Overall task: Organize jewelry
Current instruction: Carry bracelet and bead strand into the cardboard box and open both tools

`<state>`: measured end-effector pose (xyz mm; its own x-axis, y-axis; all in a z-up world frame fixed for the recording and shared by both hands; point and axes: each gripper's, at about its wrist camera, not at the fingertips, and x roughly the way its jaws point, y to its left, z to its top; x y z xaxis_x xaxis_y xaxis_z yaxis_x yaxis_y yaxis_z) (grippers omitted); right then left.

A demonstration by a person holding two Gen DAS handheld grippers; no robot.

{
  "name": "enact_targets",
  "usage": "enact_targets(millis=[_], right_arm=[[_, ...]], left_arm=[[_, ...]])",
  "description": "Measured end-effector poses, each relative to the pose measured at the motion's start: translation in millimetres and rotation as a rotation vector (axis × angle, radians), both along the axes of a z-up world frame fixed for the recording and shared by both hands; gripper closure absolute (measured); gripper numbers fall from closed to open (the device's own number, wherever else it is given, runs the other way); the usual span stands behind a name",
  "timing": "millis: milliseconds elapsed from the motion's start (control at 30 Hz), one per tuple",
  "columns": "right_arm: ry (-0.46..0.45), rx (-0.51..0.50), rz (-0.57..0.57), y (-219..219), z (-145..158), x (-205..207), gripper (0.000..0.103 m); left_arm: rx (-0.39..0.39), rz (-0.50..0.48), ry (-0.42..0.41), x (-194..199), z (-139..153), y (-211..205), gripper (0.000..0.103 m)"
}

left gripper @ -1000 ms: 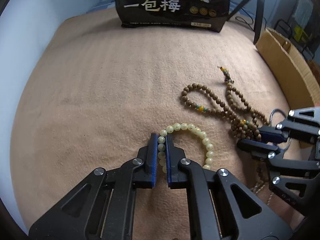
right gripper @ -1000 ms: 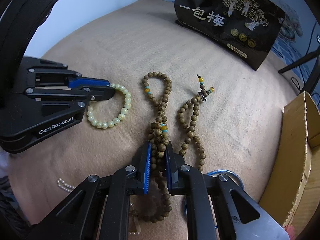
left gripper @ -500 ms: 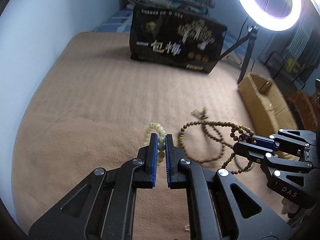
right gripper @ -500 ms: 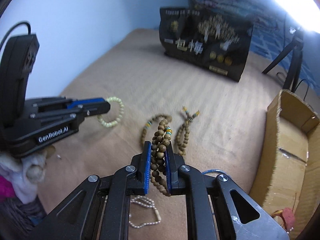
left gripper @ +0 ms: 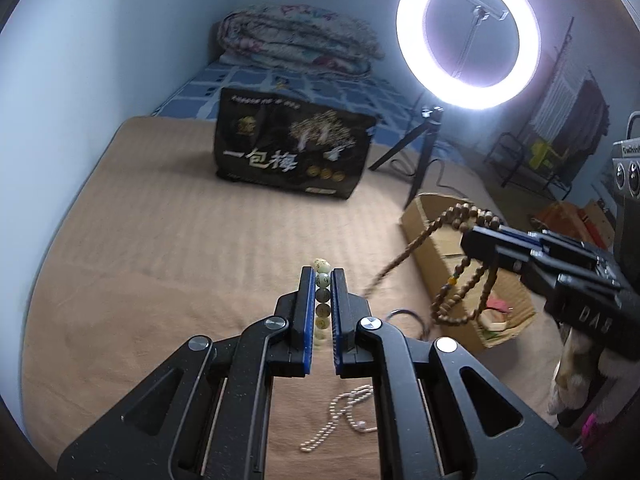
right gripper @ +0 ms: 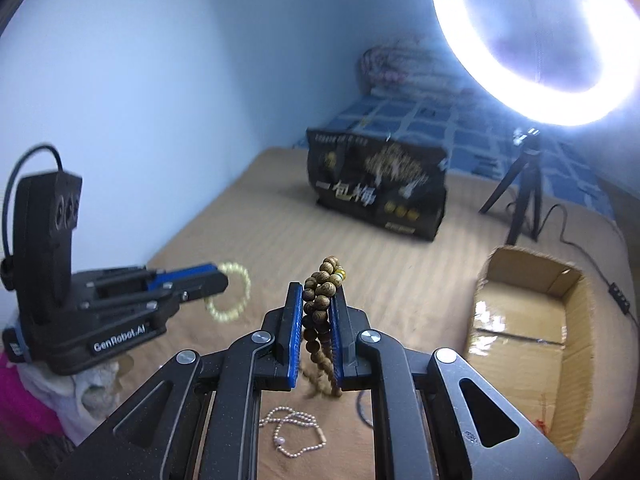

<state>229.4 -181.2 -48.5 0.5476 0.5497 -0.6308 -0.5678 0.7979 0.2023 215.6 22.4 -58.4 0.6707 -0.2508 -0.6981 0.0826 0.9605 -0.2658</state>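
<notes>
Nearest the cameras, a thin pearl chain [right gripper: 292,432] lies loose on the tan blanket [left gripper: 180,240], below both grippers. Above it, the left gripper [left gripper: 321,276] is clamped on a pale bead bracelet [left gripper: 322,292], whose beads stack up between the blue pads; from the right wrist view the bracelet hangs as a loop off the tips, clear of the blanket. The right gripper [right gripper: 316,292] is closed on a brown wooden bead necklace [right gripper: 320,304], bunched between its pads, with strands dangling underneath. In the left wrist view the necklace's loops hang in the air in front of a cardboard box [right gripper: 528,320], one strand trailing towards the blanket, blurred. The box sits open at the right edge of the blanket, with a few small items inside that are too small to tell. Farther back a black bag with Chinese lettering [left gripper: 292,152] stands upright on the blanket. Beside it to the right a ring light [left gripper: 468,36] glows on a small tripod. Behind them lies a folded quilt [left gripper: 296,44] on a blue checked sheet.
</notes>
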Motion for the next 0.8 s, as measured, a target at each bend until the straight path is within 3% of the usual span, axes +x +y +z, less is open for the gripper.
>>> enact_targets(millis=[467, 800], right_arm=[[-0.135, 0.012, -0.092, -69, 57, -4, 0.092], [-0.175, -0.050, -0.154, -114, 64, 20, 0.092]], left_arm=[[-0.039, -0.101, -0.045, 1, 26, -51, 0.098], [-0.042, -0.181, -0.047, 20, 29, -100, 0.098]])
